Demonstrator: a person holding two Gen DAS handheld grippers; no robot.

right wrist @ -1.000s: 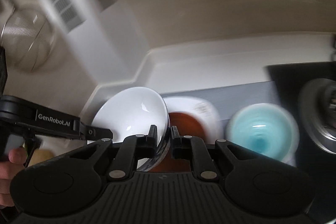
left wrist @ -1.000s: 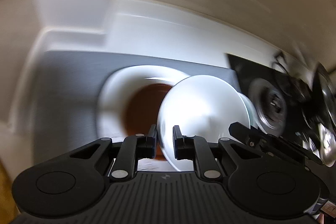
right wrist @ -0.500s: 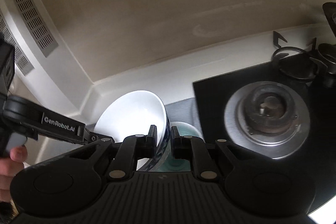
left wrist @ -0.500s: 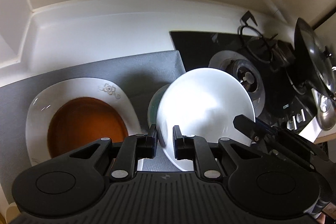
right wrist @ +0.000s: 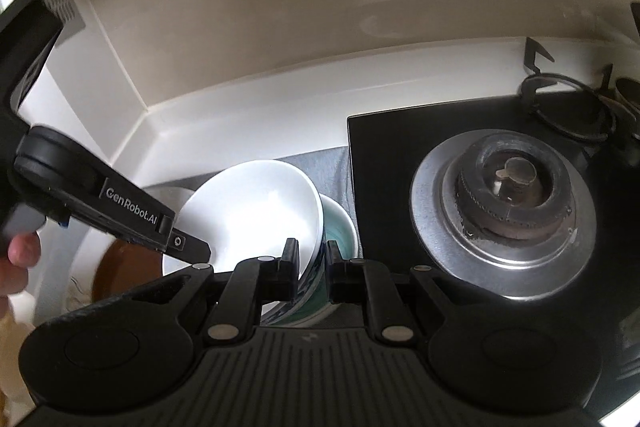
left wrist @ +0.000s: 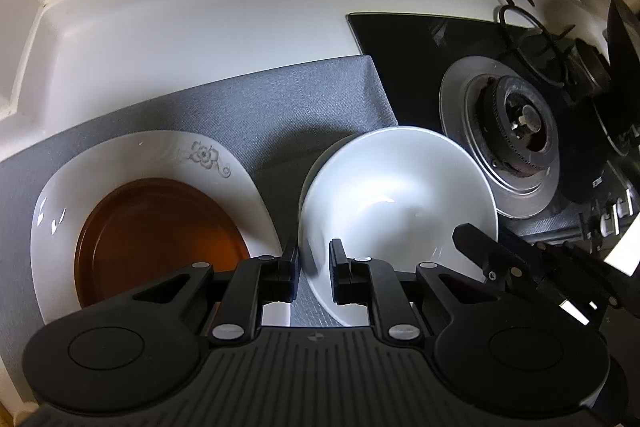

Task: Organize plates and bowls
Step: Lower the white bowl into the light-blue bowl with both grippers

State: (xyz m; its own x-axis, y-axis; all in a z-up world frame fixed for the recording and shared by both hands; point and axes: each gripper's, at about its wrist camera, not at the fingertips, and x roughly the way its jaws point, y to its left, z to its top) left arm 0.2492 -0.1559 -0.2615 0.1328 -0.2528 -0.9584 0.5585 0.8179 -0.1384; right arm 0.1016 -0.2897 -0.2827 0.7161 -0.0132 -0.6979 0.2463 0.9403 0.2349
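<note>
Both grippers hold one white bowl (left wrist: 396, 195) by opposite rims. My left gripper (left wrist: 314, 261) is shut on its left rim. My right gripper (right wrist: 313, 259) is shut on its right rim; the bowl also shows in the right wrist view (right wrist: 256, 211). The bowl sits tilted in a teal bowl (right wrist: 338, 227) on the grey mat (left wrist: 280, 99). To the left a brown plate (left wrist: 160, 235) lies on a white flower-patterned plate (left wrist: 160, 155).
A black stove top (right wrist: 384, 163) with a silver burner (right wrist: 504, 211) lies just right of the mat. A white counter (left wrist: 200, 27) and wall run behind. A pot stand (right wrist: 568, 107) sits at the back right.
Both grippers have carried the white bowl right and down, from over the plates onto the teal bowl. The teal bowl is now hidden in the left wrist view.
</note>
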